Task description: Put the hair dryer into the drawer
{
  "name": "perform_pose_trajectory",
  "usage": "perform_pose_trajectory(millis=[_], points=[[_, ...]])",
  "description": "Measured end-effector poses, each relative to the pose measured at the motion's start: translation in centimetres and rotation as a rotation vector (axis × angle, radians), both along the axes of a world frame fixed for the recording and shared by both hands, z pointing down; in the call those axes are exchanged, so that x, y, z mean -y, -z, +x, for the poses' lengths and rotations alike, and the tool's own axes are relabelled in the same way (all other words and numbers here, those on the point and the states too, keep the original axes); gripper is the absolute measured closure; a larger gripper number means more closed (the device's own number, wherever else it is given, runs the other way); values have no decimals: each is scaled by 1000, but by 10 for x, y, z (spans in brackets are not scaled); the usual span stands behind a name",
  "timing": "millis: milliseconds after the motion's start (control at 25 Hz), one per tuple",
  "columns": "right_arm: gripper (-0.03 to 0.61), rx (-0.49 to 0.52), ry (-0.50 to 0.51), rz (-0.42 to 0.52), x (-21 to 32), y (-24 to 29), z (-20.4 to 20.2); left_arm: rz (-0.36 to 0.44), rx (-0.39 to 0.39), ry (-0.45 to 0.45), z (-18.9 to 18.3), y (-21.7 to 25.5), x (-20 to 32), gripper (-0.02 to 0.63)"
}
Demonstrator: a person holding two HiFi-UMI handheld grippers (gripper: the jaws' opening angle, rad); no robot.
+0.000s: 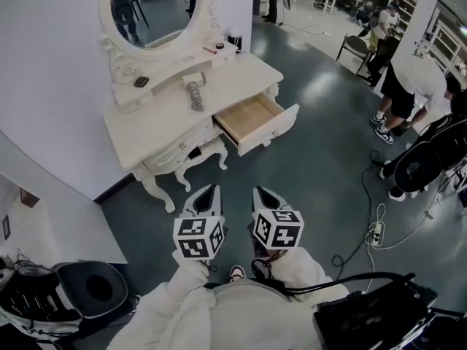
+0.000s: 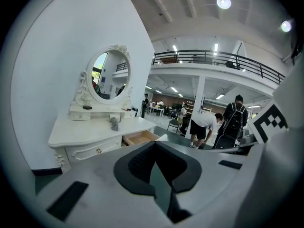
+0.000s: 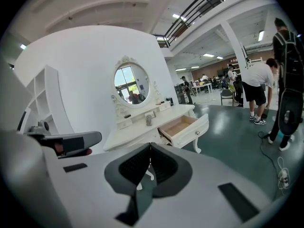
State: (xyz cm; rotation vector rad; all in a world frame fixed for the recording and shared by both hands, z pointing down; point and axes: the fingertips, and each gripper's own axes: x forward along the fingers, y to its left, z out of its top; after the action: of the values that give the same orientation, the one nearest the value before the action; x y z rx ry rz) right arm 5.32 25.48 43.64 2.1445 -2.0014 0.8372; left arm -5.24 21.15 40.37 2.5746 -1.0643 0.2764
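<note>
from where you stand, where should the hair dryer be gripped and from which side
Probably the grey ribbed handle of the hair dryer: it lies flat on the vanity top with the handle toward the front edge, so come from the front and above, closing across its width.

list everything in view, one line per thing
dressing table: one, white, against the wall
mirror: one, oval, white frame, at the table's back
hair dryer: one, white and grey, lying on the tabletop
drawer: one, white front, wooden inside, pulled open, nothing seen in it
power strip: one, white, on the floor at right
bystander: one, white top, bending at right
left gripper: one, grey, shut, empty
right gripper: one, grey, shut, empty
</note>
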Motion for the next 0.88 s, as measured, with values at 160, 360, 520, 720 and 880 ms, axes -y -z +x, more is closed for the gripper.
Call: perform_pose_trajectory(millis=[160, 360, 520, 720, 880], points=[[517, 31, 5, -11, 3, -6, 8, -14, 17, 3, 7, -4, 1, 607], [517, 58, 10, -23, 2, -10, 11, -20, 34, 7, 10, -4, 0, 607], [517, 76, 12, -32, 2, -16, 13, -30, 33, 7, 13, -10, 2, 607], [517, 73, -14, -30, 8, -21, 25, -29, 26, -3, 19, -16, 12, 607], [517, 60, -14, -30, 20, -25, 29, -28, 7, 6, 21, -18, 26, 607]])
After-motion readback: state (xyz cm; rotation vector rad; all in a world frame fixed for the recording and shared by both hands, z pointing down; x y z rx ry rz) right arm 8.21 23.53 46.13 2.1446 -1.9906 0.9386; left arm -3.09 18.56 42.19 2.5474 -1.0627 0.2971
